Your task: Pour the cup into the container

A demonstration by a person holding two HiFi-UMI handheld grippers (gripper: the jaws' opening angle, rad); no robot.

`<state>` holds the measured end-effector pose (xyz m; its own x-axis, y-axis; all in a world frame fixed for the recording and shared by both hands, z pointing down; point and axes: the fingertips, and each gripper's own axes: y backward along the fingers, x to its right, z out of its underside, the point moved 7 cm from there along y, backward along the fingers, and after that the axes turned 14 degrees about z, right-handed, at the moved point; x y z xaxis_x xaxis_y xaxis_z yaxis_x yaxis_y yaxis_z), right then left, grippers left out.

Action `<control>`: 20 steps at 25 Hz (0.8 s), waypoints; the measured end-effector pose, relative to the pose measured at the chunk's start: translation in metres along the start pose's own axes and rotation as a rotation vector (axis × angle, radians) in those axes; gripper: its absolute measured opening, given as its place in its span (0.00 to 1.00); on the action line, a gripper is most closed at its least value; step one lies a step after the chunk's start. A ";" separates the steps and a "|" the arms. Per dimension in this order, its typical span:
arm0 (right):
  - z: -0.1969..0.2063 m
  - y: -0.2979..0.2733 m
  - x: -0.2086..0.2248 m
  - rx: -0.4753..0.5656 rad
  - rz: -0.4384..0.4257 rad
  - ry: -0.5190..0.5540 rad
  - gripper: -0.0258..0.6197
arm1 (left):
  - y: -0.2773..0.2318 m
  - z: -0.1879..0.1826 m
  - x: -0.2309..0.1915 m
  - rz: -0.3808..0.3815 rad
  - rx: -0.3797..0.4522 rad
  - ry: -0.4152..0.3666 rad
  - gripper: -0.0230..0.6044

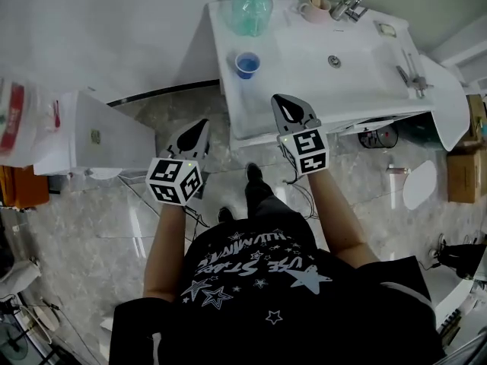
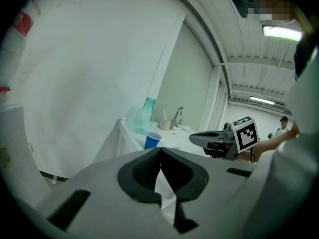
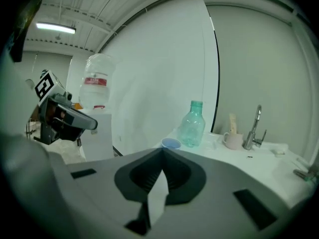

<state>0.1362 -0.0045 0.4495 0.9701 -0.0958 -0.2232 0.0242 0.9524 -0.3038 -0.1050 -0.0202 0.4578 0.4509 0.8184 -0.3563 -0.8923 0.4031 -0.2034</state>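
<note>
Cup (image 1: 246, 64) beside bottle (image 1: 252, 6) on basin (image 1: 304, 74), ahead of left gripper (image 1: 204, 122), right gripper (image 1: 280, 99); fingers (image 3: 144, 173) closed, empty.

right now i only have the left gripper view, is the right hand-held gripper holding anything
Observer: No. The right gripper view shows the right hand-held gripper with its jaws together and nothing between them.
Operator: ok, is my left one at the blue cup yet
Observer: Not yet. In the head view the left hand-held gripper shows over the floor, short of the front left corner of the sink counter. The blue cup stands untouched on the counter's left end.
Operator: and the bottle, is it touching the cup
Observer: No. From above, the green bottle stands upright behind the cup near the back edge, with a strip of counter between them.
</note>
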 end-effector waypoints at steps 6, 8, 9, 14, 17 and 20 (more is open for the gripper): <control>0.002 0.043 -0.016 0.007 0.044 0.027 0.05 | 0.021 0.008 0.023 0.049 0.004 -0.022 0.06; 0.001 0.058 -0.022 0.007 0.055 0.018 0.05 | 0.031 0.009 0.030 0.059 0.001 -0.027 0.06; 0.000 0.065 -0.025 0.008 0.060 0.015 0.05 | 0.037 0.010 0.034 0.063 0.001 -0.029 0.06; -0.002 0.105 -0.043 0.021 0.091 0.008 0.05 | 0.065 0.018 0.054 0.092 0.003 -0.040 0.06; -0.003 0.131 -0.055 0.028 0.105 -0.002 0.05 | 0.081 0.024 0.066 0.105 0.002 -0.029 0.06; 0.004 0.148 -0.061 0.030 0.118 -0.012 0.05 | 0.086 0.032 0.074 0.125 0.001 -0.025 0.06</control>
<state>0.0818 0.1432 0.4218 0.9694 0.0205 -0.2446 -0.0830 0.9652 -0.2482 -0.1487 0.0876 0.4430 0.3357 0.8721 -0.3561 -0.9414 0.2978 -0.1583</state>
